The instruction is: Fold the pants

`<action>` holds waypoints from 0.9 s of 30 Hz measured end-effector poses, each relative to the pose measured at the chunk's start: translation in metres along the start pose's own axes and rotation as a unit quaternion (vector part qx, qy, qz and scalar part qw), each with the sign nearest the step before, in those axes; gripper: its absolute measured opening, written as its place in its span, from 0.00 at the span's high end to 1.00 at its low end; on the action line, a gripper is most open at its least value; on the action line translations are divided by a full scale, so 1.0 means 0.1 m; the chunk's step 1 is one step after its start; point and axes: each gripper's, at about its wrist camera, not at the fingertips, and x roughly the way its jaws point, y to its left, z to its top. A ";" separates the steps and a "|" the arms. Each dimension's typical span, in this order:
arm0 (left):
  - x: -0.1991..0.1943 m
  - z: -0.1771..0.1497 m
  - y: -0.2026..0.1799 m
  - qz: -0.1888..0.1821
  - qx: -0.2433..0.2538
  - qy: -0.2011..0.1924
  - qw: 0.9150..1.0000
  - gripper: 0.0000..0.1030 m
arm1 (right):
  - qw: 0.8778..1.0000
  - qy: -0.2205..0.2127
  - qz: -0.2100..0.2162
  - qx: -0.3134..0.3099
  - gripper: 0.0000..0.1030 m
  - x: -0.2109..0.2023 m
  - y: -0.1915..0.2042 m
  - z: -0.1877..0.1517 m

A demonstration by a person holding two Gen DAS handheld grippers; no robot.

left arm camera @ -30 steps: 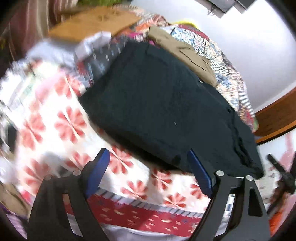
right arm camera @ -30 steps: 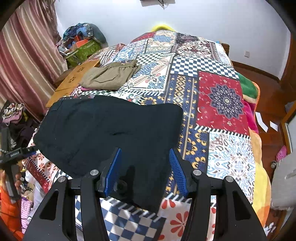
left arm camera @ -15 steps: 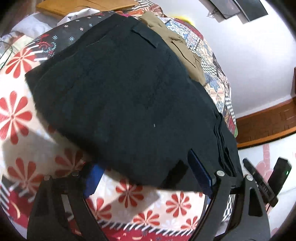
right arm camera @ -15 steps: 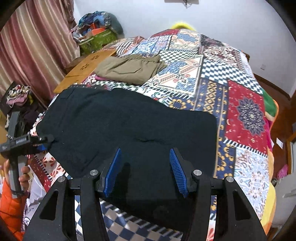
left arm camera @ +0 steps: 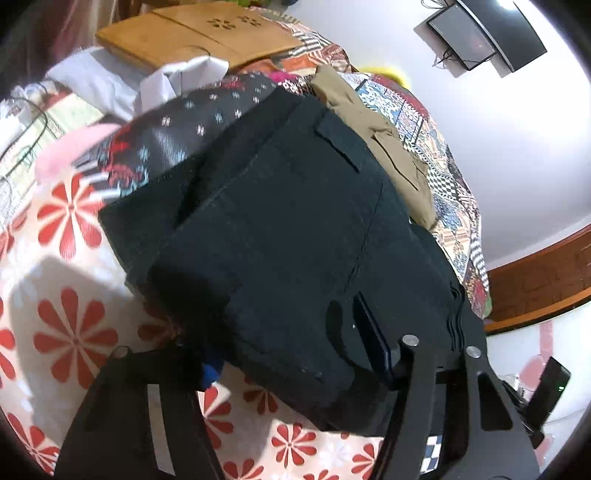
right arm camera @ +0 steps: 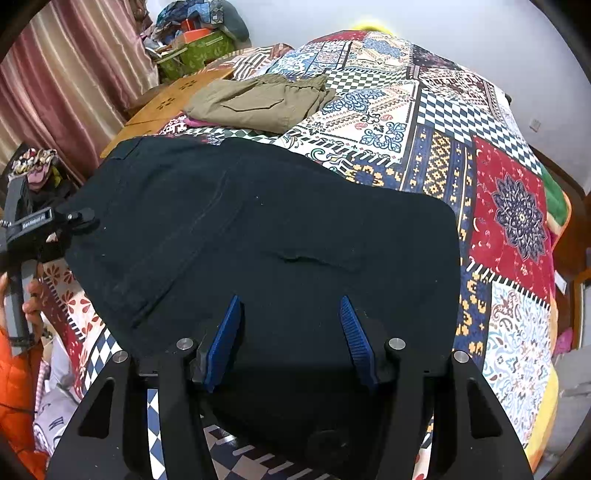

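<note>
The black pants lie folded flat on the bed, and both grippers are at their near edge. In the left wrist view the pants fill the middle. My left gripper straddles their near corner. One of its fingers is mostly hidden under the cloth and the other sits on top. Its jaws are closing with the cloth between them. My right gripper hovers open low over the pants, with nothing pinched. The right wrist view also shows the left gripper at the pants' left corner, held by a hand.
Folded khaki pants lie farther back on the patchwork quilt. A wooden board and white cloth sit beside the bed. A curtain and a green box stand at the back left. The bed's right edge drops to the floor.
The left gripper slid in onto the pants' near corner, one finger going under the cloth, and its jaws narrowed. The right gripper came closer and lower over the pants, still open.
</note>
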 end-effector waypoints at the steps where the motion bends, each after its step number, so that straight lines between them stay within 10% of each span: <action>1: 0.00 0.01 -0.04 0.017 0.012 -0.007 1.000 0.51 | 1.000 -0.001 0.000 -0.002 0.49 -0.01 0.02 0.02; 8: -0.09 0.03 -0.33 0.076 0.102 -0.046 0.991 0.70 | 0.999 -0.025 0.045 -0.009 0.49 -0.06 0.24 0.38; 27: -0.53 0.08 -0.97 0.039 0.223 -0.111 0.968 0.75 | 0.985 0.068 0.138 -0.079 0.47 0.74 1.26 0.68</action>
